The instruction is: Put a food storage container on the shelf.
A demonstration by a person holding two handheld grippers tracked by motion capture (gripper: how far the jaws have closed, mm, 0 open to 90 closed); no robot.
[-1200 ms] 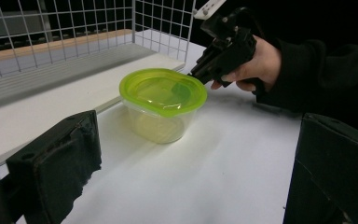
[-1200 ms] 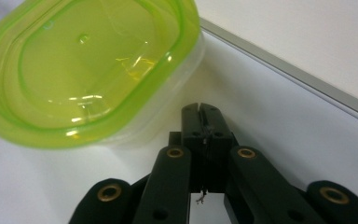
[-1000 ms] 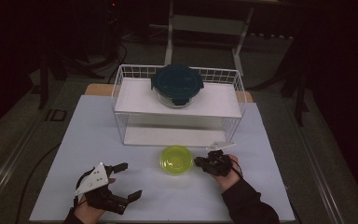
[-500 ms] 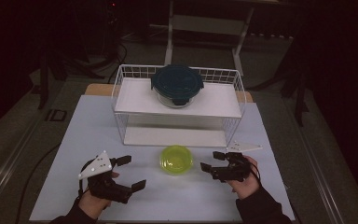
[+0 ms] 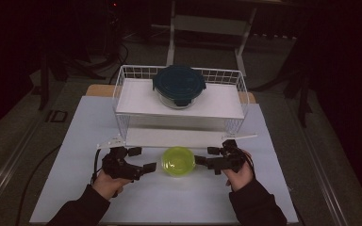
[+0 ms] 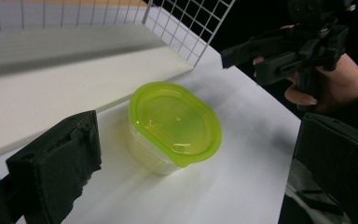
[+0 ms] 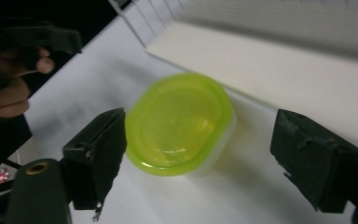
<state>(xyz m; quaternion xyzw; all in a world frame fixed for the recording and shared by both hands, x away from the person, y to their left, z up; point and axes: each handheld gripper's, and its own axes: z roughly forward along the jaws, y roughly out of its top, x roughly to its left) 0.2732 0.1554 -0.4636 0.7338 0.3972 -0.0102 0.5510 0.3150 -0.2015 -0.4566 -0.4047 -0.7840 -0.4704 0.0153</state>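
Standing lidded, green container (image 5: pixel 178 161), table (image 5: pixel 75 141)

Translucent lime-green tub (image 5: pixel 178 161) with matching green lid. Black tools, left (image 5: pixel 141 160) and right (image 5: pixel 206 157), each with a pale grey plate. White table (image 5: pixel 169 202). White wire-grid rack (image 5: pixel 122 101). Dark teal lid on clear bowl (image 5: pixel 179 85).

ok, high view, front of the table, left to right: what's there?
left gripper → green-lidded container → right gripper. Both grippers' jaws stand open, nothing between them.
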